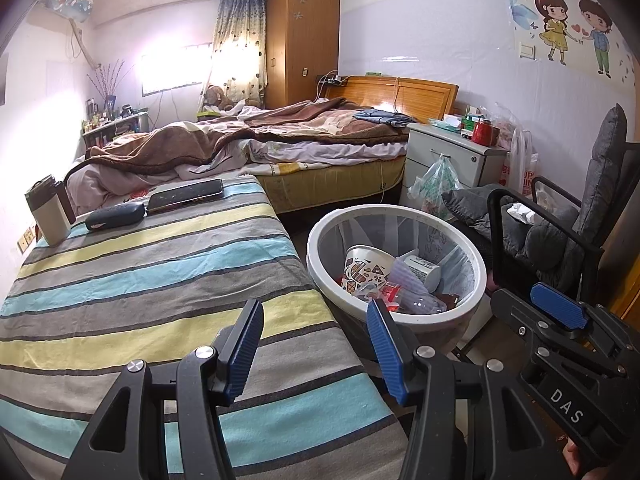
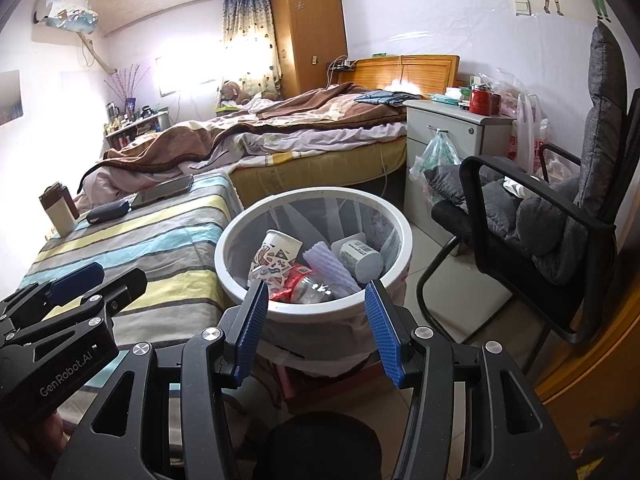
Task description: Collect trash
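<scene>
A white round trash bin (image 1: 320, 236) (image 2: 224, 248) stands on the floor beside a table with a striped cloth (image 1: 160, 280) (image 2: 168, 240). In it lie a patterned paper cup (image 1: 364, 268) (image 2: 276, 256), a white cup (image 2: 360, 258), a clear plastic bottle (image 2: 320, 290) and other trash. My left gripper (image 1: 316, 320) is open and empty above the table's near right edge. My right gripper (image 2: 316, 300) is open and empty just in front of the bin's near rim. Each gripper shows in the other's view, the right one (image 1: 560, 320) and the left one (image 2: 80, 284).
On the table's far end lie a tablet (image 1: 186, 194), a dark case (image 1: 116, 216) and a mug (image 1: 46, 212). A black chair with grey cushions (image 2: 540, 220) stands right of the bin. A bed (image 1: 260, 144) and a white nightstand (image 1: 452, 156) are behind.
</scene>
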`<state>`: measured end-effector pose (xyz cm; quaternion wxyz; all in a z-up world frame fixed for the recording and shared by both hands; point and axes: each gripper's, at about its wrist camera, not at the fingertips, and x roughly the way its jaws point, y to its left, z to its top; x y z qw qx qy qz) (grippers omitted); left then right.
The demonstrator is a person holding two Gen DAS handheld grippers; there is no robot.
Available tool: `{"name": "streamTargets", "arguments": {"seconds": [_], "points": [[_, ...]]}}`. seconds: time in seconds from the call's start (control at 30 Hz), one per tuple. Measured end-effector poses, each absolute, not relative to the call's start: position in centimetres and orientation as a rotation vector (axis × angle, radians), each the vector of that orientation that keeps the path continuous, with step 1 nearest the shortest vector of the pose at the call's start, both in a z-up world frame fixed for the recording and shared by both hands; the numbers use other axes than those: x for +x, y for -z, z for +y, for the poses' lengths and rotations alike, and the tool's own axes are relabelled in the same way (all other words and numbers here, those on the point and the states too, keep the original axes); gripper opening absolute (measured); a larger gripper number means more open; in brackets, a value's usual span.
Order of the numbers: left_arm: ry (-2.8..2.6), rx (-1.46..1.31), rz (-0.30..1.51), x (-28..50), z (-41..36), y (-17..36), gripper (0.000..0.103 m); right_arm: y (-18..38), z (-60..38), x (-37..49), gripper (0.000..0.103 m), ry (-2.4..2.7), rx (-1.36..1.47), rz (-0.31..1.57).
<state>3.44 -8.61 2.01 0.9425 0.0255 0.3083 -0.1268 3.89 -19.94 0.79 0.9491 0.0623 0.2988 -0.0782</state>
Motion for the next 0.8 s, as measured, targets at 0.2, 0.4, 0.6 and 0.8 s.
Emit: {"name": "streamTargets", "arguments": {"seconds": [0.2,0.4,0.6,0.8], "points": [[0.258,0.05,0.63,3.38,-8.57,-1.93,0.054,-0.8,-19.9,3.91,0.052,0.16,0.128,0.608],[0.259,0.048,0.632,3.45,-8.56,-1.84,0.054,-0.8,-19.93,3.93,0.052,0.157,0.128,0.608],[0.261,0.046,0.63,3.51,-8.52,-1.79,0.054,-0.79,-19.91,3.93,0.052,0.16,0.128,0.609],[0.256,0.043,0.629,3.47,-8.5,-1.75,0.054,-0.76,-19.72,3.87,0.052,0.156,0.126,0.609]]}}
